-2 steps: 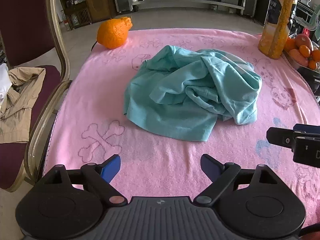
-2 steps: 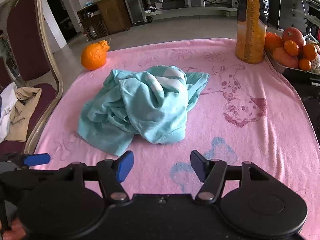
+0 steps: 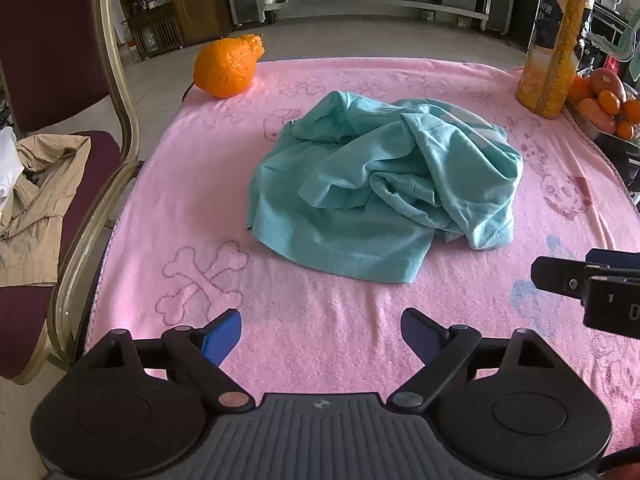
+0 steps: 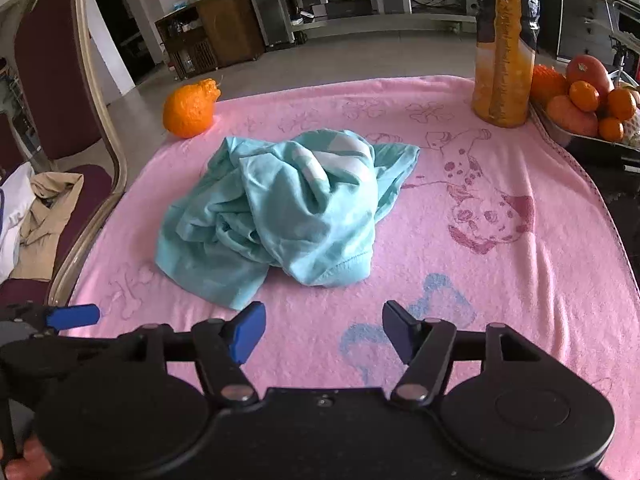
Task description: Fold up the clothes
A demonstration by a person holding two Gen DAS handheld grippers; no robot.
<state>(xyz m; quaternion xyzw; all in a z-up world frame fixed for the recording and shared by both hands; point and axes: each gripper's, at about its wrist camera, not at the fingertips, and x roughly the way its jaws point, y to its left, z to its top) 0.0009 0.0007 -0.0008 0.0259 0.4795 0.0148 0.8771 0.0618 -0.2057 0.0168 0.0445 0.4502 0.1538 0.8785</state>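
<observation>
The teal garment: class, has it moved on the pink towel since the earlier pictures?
No. The teal garment lies crumpled in the same spot on the pink towel, at the same place relative to the orange and the bottle.

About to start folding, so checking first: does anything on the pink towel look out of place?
The bumpy orange citrus fruit sits loose at the pink towel's far left corner, apart from the fruit tray. The teal garment is just crumpled.

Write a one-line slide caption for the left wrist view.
Open left gripper hovers short of a crumpled teal garment on the pink towel.
</observation>
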